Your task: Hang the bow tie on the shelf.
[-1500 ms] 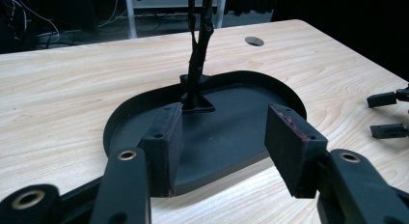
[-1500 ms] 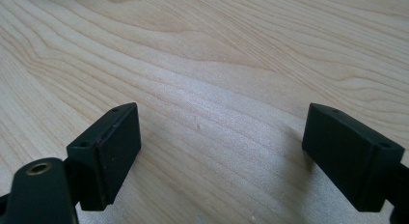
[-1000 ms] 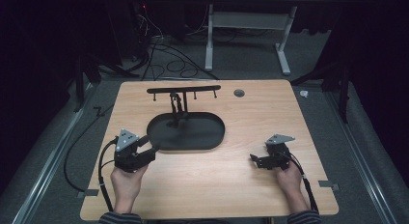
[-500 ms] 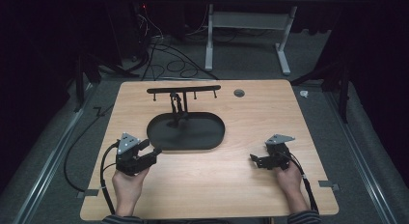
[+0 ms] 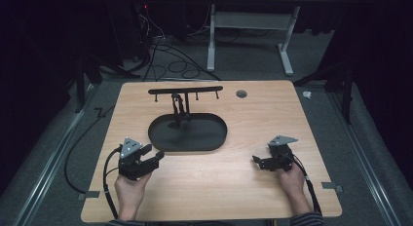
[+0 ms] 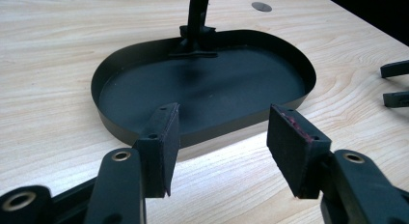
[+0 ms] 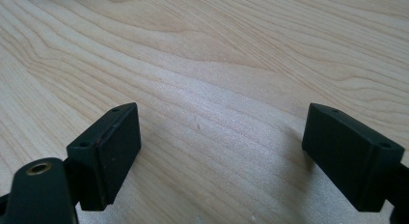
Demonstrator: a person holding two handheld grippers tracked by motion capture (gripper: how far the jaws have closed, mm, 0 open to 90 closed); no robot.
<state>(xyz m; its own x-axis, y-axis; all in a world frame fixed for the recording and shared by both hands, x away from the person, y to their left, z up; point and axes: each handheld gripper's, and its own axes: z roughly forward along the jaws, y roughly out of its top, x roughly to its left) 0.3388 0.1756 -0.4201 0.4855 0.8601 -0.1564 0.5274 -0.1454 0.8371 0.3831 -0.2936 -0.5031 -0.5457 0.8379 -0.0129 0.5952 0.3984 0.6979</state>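
A black oval tray lies on the wooden table, with a black upright post rising from its far end and carrying a crossbar with small pegs. My left gripper is held low at the tray's near-left rim, open and empty. In the left gripper view the tray sits just beyond my open left gripper, and the post's foot stands at its far side. My right gripper rests over bare wood at the right, open and empty; its own view has my right gripper above plain tabletop.
A small grey round cap sits in the table near its far edge. Beyond the table, cables lie on the dark floor beside a white desk frame. The other gripper's jaw tips show at the right edge of the left gripper view.
My left gripper has slid slightly toward the near edge and turned a little toward the tray. The right gripper has stayed put.
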